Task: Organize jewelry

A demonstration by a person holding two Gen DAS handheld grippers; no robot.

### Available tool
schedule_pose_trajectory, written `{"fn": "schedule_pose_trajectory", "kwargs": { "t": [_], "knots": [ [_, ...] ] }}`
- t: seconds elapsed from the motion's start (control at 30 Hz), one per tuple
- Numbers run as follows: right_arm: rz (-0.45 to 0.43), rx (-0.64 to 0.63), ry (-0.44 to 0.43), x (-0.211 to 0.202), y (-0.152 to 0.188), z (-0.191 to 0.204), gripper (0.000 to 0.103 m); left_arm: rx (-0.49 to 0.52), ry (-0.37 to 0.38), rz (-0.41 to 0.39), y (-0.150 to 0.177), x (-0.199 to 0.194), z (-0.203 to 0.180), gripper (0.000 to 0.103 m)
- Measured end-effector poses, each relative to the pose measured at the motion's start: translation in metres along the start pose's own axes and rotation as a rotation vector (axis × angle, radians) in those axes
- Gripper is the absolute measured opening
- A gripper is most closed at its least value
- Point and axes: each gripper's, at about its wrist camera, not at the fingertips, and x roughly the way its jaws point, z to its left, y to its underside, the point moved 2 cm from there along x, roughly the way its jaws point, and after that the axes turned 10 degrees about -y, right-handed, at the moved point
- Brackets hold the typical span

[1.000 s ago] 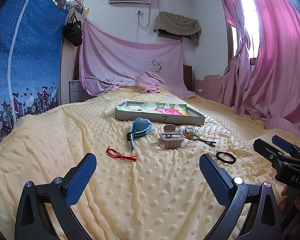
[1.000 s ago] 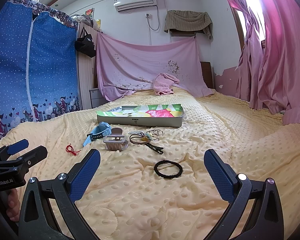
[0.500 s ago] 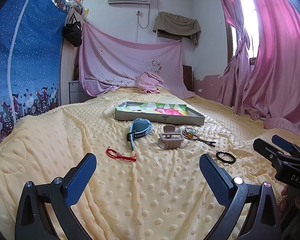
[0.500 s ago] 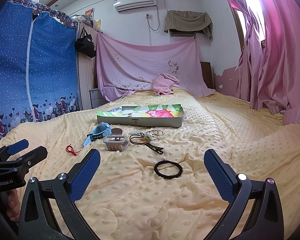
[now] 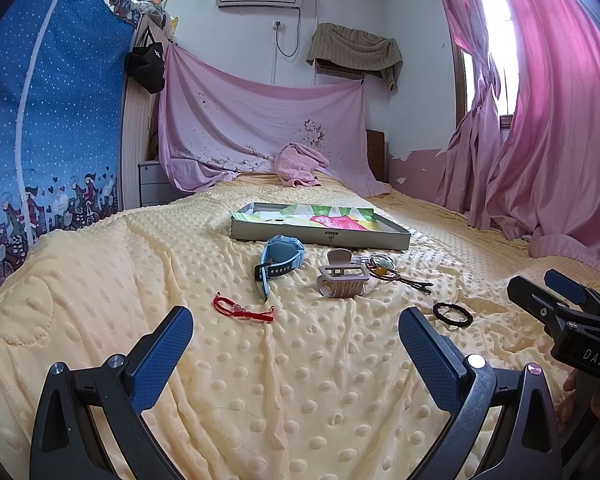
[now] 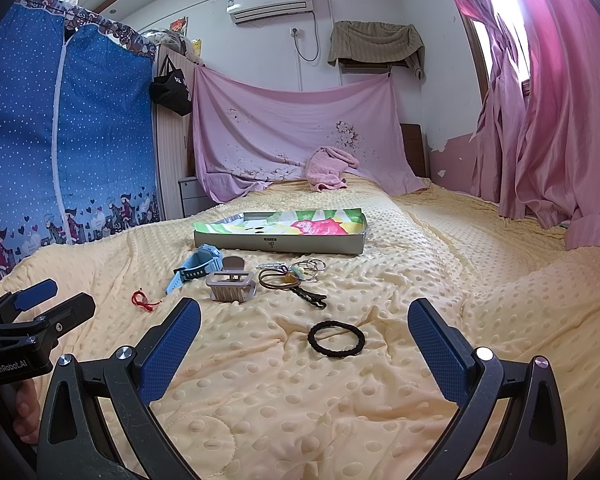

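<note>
Hovering both claws spread wide and empty, I see the black braided hair-tie ring [image 6: 336,338] lying on the dimpled yellow bedspread [image 6: 400,280], before my right claw [image 6: 304,346]; pinching low could snag the soft fabric.

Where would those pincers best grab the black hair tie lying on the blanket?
Probably on the near arc of the black hair tie, coming down from above with the open right gripper. The hair tie lies flat on the soft yellow blanket, apart from the other pieces, so one finger can go inside the ring and one outside, pinching the thin band.
</note>
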Motion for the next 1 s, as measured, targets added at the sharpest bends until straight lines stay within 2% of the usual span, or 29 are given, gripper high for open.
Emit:
{"fn": "schedule_pose_trajectory", "kwargs": {
  "t": [0.6, 1.0],
  "knots": [
    [-0.011, 0.027, 0.027, -0.003, -0.005, -0.008, 0.102, -0.009, -0.006, 0.035, 0.005, 0.009, 0.005, 0.103],
    [0.054, 0.066, 0.031, 0.01, -0.018, -0.027, 0.102, 0.016, -0.029, 0.089, -0.007, 0.023, 0.0, 0.103]
  ]
}}
